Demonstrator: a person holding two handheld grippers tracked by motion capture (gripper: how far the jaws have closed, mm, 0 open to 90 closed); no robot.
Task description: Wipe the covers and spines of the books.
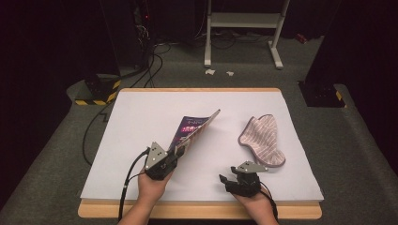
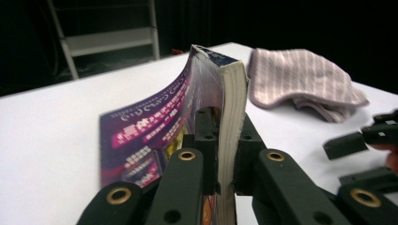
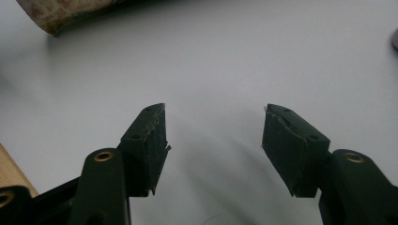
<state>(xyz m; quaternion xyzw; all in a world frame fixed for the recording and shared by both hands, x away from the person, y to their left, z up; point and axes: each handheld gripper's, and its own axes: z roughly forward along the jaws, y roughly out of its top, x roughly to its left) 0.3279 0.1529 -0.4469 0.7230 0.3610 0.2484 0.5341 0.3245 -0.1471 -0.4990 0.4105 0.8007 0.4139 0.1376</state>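
Note:
A paperback book with a purple cover stands tilted on its edge in the middle of the white table. My left gripper is shut on the book's near corner; in the left gripper view the book rises between the two black jaws, its pale page edge facing right. A pink striped cloth mitt lies flat to the right of the book, and the mitt lies beyond the book in the left gripper view. My right gripper is open near the front edge, left of the mitt's cuff; its fingers hold nothing.
The wooden table edge runs along the front. Behind the table stand a white metal frame and black cables on the grey floor. A yellow-black striped base sits at the back left.

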